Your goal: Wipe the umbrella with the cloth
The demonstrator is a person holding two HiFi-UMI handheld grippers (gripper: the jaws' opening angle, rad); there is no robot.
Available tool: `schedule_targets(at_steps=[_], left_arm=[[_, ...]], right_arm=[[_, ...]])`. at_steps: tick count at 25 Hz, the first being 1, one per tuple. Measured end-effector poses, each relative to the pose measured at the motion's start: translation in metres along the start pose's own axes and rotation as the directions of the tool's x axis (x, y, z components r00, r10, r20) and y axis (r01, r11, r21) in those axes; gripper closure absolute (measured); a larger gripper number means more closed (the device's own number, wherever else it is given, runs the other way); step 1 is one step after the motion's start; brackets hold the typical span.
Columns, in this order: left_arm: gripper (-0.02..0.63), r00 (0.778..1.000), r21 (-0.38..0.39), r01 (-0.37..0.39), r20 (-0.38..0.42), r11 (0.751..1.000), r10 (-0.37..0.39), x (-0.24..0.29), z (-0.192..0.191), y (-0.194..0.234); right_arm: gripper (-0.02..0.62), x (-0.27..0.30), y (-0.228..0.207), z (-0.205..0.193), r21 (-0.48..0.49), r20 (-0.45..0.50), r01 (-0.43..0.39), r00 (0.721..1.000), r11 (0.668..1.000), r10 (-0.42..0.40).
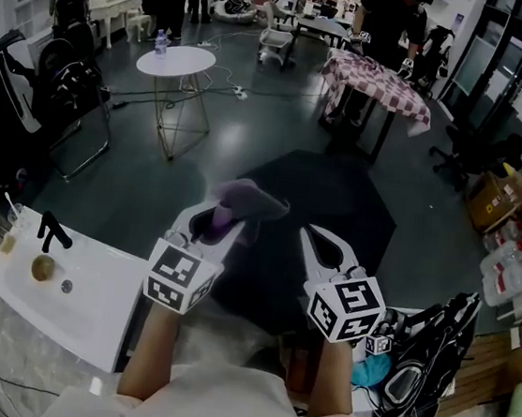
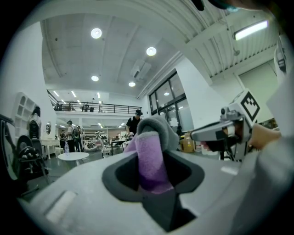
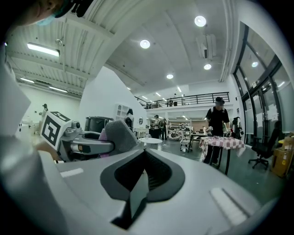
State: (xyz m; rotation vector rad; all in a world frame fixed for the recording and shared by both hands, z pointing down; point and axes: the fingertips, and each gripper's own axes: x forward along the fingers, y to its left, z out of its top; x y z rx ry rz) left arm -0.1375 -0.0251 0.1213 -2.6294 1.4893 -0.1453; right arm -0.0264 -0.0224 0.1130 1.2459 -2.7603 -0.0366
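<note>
Head camera: above and behind both tongs, facing steeply down over the left gripper (image 1: 225,215) and right gripper (image 1: 308,233). Each gripper camera sits close behind its own jaws, facing forward and slightly upward; the left one has the clamped cloth (image 2: 151,156) directly before the lens. All three views share the round table (image 1: 176,60) ahead of the tongs.

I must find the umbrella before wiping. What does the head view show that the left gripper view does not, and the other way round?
Only the head view: the dark open umbrella and the white sink counter. Only the left gripper view: the ceiling lights. Both: the purple-grey cloth gripped in the left claw, the right claw, shut and empty, and the round white table.
</note>
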Motion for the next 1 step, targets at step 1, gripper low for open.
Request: schedule_targets(at_steps=[1], left_arm=[[0.471,1.0,0.0,0.001,0.0,1.0,-0.001,0.0,-0.0005,-0.0003]], right_arm=[[0.59,0.0,0.0003,-0.0003,-0.001,0.0,0.0,1.0,1.0,0.0]])
